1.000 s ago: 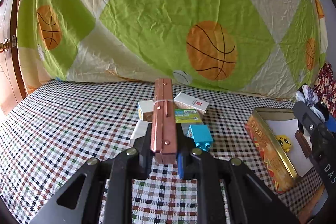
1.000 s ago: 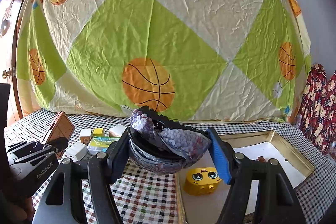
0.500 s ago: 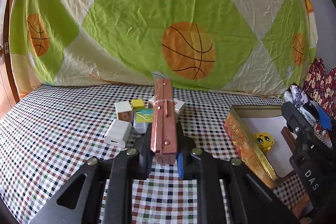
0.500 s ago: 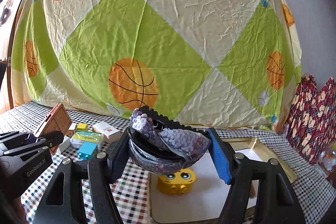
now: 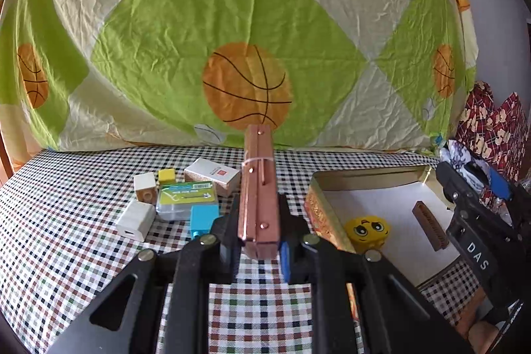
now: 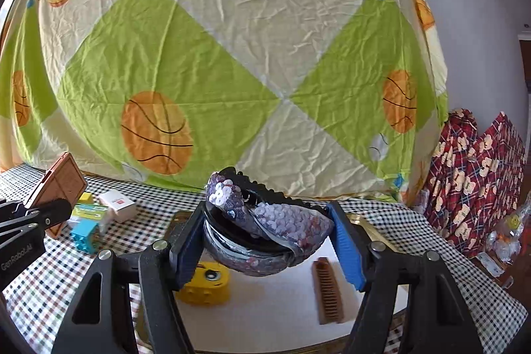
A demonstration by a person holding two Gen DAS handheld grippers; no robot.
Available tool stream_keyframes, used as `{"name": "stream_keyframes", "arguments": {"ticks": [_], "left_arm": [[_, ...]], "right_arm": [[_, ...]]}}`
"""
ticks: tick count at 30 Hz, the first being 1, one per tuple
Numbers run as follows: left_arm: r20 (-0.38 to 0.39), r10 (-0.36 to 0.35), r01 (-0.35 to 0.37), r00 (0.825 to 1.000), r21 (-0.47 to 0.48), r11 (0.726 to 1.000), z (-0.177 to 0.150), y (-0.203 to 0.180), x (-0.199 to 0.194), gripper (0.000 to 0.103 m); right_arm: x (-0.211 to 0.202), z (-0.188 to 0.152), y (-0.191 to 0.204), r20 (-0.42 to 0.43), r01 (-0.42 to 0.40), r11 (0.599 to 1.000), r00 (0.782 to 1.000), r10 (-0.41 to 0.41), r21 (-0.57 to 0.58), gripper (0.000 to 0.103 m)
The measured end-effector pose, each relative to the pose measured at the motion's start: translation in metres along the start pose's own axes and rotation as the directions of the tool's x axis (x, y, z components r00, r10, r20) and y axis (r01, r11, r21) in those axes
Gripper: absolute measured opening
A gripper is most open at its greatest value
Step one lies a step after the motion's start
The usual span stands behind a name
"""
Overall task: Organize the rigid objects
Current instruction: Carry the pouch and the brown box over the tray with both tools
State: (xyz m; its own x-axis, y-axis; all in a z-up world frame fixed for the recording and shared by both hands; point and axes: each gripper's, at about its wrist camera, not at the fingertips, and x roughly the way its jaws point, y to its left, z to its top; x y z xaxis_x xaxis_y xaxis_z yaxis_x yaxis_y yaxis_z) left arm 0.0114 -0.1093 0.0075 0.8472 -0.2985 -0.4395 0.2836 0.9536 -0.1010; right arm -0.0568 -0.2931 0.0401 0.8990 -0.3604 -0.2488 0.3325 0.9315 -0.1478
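Both hands shifted toward tin tray [image 5: 375,179] at table's right edge. Left gripper [image 5: 259,249] clamped on copper box [image 5: 259,188]; right gripper [image 6: 265,241] pinching sequin pouch [image 6: 275,221] above tray. Risk: grippers collide over tray; tall box tips on release.

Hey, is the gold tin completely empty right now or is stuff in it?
Not empty: the gold tin holds a yellow face toy and a brown comb.

Two grippers, one gold tin [image 5: 323,214], two brown combs [image 5: 429,229], one yellow face toy [image 5: 366,229], six small blocks and boxes [image 5: 186,199].
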Motion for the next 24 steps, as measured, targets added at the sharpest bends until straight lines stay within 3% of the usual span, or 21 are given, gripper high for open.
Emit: {"name": "stream_keyframes", "arguments": {"ticks": [13,24], "left_arm": [[-0.014,-0.091,0.092,0.996,0.077,0.993,0.001,-0.072,0.019,0.016],[-0.039,-0.145,0.149,0.989,0.125,0.981,0.001,-0.127,0.032,0.016]], "right_arm": [[0.028,-0.008,-0.095,-0.069,0.131,0.987,0.990,-0.125,0.091,0.071],[0.040,-0.015,-0.131,-0.087,0.187,0.981,0.980,-0.182,0.055,0.071]]}}
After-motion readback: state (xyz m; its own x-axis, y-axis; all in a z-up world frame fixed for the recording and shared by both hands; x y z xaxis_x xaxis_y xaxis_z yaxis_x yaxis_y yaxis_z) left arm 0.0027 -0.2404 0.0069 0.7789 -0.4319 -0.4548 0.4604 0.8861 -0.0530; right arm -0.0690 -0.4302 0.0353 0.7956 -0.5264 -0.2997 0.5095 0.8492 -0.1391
